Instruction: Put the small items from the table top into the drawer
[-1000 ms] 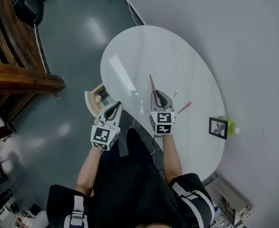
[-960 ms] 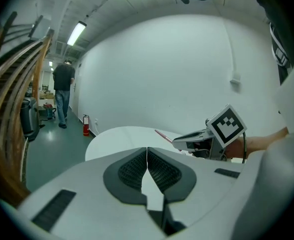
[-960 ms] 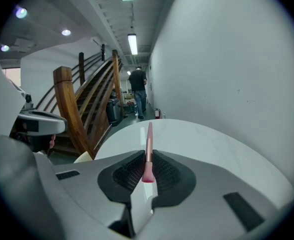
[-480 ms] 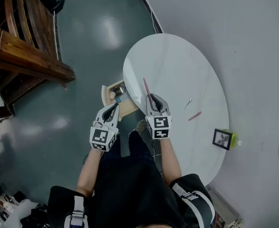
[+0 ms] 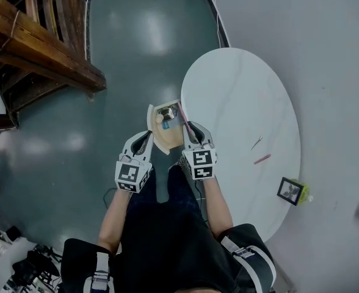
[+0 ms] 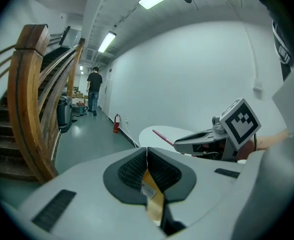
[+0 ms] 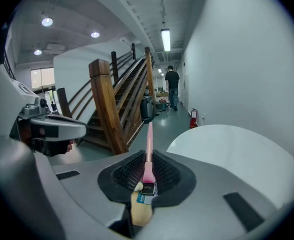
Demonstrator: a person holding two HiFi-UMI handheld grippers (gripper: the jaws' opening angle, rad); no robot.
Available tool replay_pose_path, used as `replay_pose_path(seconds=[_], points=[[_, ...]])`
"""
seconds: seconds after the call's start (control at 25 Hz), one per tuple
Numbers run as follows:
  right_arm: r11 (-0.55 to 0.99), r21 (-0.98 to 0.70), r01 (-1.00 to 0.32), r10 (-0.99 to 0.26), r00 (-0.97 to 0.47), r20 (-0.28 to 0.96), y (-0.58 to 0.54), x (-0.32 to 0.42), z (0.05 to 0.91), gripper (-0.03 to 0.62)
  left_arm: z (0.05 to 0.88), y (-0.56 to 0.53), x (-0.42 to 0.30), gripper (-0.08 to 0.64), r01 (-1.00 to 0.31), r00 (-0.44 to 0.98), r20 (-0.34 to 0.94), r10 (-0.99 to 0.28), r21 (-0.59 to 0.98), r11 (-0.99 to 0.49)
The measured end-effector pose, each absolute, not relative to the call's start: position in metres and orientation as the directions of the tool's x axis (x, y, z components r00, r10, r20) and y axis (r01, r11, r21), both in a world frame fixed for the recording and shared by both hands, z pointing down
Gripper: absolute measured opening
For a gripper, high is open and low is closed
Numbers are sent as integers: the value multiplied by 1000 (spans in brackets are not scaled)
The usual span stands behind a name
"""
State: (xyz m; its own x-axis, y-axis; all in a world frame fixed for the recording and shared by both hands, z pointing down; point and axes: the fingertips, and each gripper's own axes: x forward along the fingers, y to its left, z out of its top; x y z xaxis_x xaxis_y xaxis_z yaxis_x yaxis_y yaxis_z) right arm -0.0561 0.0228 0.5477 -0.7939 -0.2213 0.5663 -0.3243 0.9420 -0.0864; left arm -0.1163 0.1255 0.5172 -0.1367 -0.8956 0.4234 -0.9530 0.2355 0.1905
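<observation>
One pink stick [image 5: 182, 115] is being pinched between the pressed-in jaws of the right gripper [image 5: 189, 127]. In the right gripper view the stick [image 7: 149, 144] is standing up out of the ribbed pads and pointing away from the camera. From the head view, its far end is hanging over the one open wooden drawer [image 5: 166, 138], which is sticking out from the near-left edge of the white oval table [image 5: 240, 96].

Three small things seem to be lying in the drawer, though they are too small to name with any confidence:
- a shiny metal piece [image 5: 167, 111]
- a pale round piece [image 5: 159, 118]
- a blue bit [image 5: 165, 126]

Two small items are lying on the table top, near each other and well apart from the grippers: a thin metal piece [image 5: 256, 143] and a short pink piece [image 5: 262, 159]. One dark picture frame [image 5: 287, 190] is standing near the table's right edge, with one yellow-green object [image 5: 301, 191] just behind it.

The left gripper [image 5: 148, 137] is hovering just beside the drawer's left side. Its jaws are pressed together with nothing between them, and the left gripper view shows the pads meeting.

Off the table, one wooden staircase [image 7: 118, 101] is rising at the left. One person [image 7: 172, 86] is standing far down the corridor, and one red fire extinguisher [image 7: 194, 118] is sitting by the wall.
</observation>
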Motion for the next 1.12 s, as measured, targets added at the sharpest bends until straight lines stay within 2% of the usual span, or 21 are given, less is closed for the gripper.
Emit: replay_pose_path(seconds=[0.52, 1.12], points=[[947, -121, -297, -138, -719, 682, 52, -84, 647, 64, 589, 141, -158, 20, -934, -115, 480, -870, 245, 259], [926, -205, -318, -43, -627, 778, 82, -64, 749, 64, 671, 145, -147, 20, -913, -51, 545, -837, 313, 260]])
